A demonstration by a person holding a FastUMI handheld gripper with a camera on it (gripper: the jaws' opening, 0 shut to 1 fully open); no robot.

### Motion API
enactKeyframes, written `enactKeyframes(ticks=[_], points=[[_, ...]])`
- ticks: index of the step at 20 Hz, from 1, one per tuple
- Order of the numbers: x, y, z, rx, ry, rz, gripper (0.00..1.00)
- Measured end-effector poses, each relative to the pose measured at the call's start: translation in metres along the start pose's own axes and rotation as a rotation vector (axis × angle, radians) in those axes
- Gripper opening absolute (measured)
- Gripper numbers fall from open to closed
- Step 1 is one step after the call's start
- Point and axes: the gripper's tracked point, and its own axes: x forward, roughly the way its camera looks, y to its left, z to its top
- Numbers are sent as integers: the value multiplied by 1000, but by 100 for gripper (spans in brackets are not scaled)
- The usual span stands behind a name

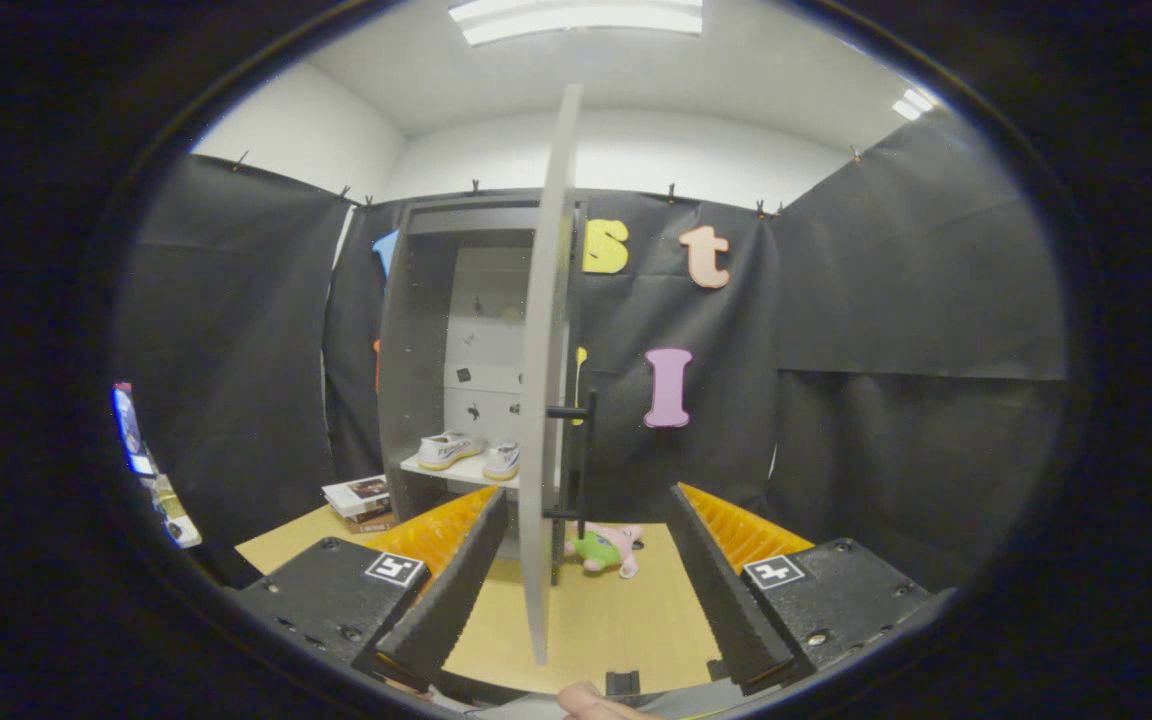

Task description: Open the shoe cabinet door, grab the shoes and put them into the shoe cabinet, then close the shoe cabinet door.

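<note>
The grey shoe cabinet [416, 330] stands against the booth wall with its door [546, 400] swung open, edge-on toward me. A black bar handle [586, 450] is on the door's right face. Two white shoes [466, 452] sit side by side on the white shelf [446, 470] inside. My gripper [581, 590] is open, its fingers spread wide on either side of the door's lower edge, with nothing pressed between them. The door edge reaches down between the fingers without touching either one.
A pink and green plush toy [608, 548] lies on the wooden floor [616, 620] just right of the door's foot. A stack of books [361, 500] rests left of the cabinet. Black cloth walls close the booth on all sides.
</note>
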Motion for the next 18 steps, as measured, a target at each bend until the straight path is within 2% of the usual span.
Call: enactKeyframes(ticks=[5, 8, 12, 14, 18], points=[[26, -91, 14, 29, -16, -51, 100], [47, -125, 8, -16, 10, -7, 100], [72, -170, -6, -54, 52, 8, 100], [84, -171, -2, -42, 42, 27, 100], [101, -137, 6, 15, 14, 90, 100]])
